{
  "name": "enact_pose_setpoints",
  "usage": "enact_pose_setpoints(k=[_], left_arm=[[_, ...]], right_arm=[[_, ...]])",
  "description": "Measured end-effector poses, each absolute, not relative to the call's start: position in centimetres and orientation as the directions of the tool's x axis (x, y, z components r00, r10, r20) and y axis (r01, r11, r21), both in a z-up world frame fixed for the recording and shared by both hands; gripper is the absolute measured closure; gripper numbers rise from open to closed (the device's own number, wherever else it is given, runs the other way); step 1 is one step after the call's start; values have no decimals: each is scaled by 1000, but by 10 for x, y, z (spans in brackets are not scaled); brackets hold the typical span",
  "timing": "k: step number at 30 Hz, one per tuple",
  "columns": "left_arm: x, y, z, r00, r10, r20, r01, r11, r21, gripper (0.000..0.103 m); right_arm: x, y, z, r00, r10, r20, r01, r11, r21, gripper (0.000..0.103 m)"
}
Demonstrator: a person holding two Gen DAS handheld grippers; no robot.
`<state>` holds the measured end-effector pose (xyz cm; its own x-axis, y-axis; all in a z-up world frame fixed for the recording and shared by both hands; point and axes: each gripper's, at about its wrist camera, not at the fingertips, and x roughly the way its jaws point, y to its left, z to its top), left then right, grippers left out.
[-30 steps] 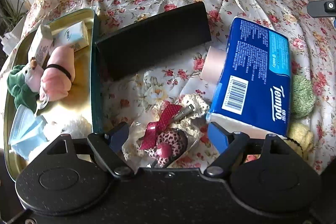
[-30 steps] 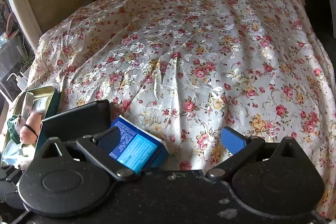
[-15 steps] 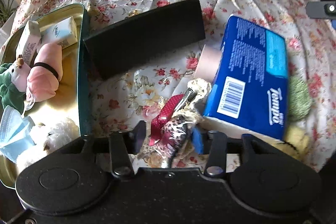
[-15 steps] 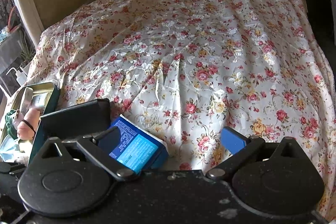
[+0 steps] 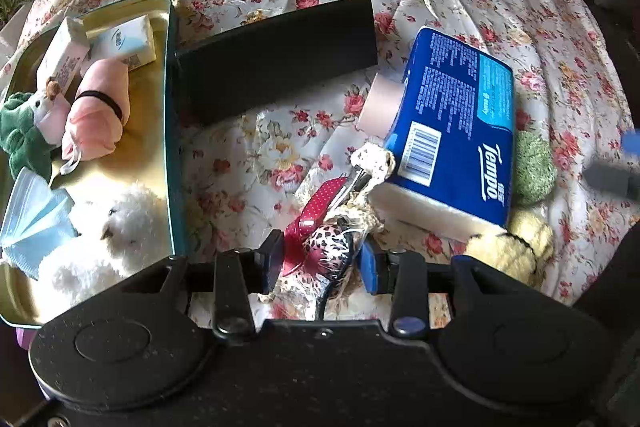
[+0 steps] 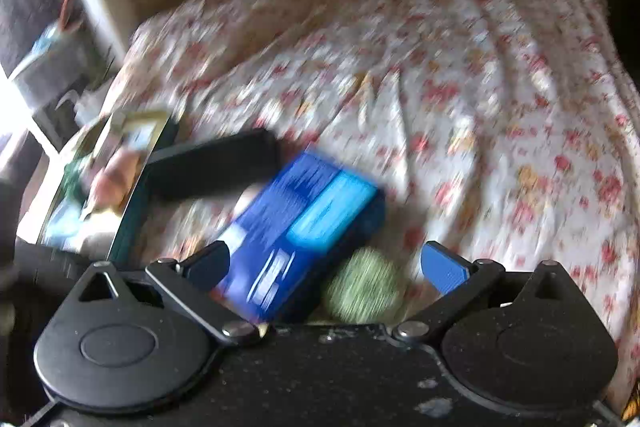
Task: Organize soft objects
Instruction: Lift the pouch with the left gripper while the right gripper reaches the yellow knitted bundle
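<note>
My left gripper (image 5: 320, 263) is shut on a leopard-print bow hair clip (image 5: 330, 247) with a red ribbon, wrapped in clear plastic, just above the floral bedspread. Left of it lies an open tin (image 5: 168, 99) holding a white plush (image 5: 120, 227), a blue face mask (image 5: 32, 219), a pink bundle (image 5: 98, 111), a green plush (image 5: 20, 139) and tissue packs (image 5: 124, 41). My right gripper (image 6: 326, 267) is open and empty over a blue Tempo tissue pack (image 6: 304, 227) and a green knitted ball (image 6: 362, 291); this view is blurred.
A black case (image 5: 276, 59) lies beside the tin. The Tempo pack (image 5: 456, 131) rests on a tape roll (image 5: 380, 103). A green ball (image 5: 532, 167) and yellow knitted item (image 5: 512, 247) sit at its right. The floral bedspread (image 6: 480, 67) stretches beyond.
My left gripper closed on the bow hair clip and lifted it slightly. My right gripper swung down toward the Tempo pack and green ball, blurring its view.
</note>
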<state>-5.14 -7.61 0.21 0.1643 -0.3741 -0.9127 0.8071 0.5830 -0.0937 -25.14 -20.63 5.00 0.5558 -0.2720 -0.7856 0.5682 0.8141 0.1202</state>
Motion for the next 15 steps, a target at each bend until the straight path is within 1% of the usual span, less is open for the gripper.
enact_pose_setpoints(k=[8, 11, 15], left_arm=[[-56, -66, 7, 139, -388, -911, 813, 571, -119, 63], [-57, -63, 10, 134, -393, -910, 814, 567, -125, 68], [-58, -62, 11, 130, -400, -907, 817, 562, -130, 68]], right_arm=[[-256, -167, 19, 431, -217, -876, 542, 838, 59, 0], [-252, -160, 9, 392, -219, -894, 539, 842, 30, 0], [-244, -160, 2, 349, -219, -911, 534, 846, 1, 0]])
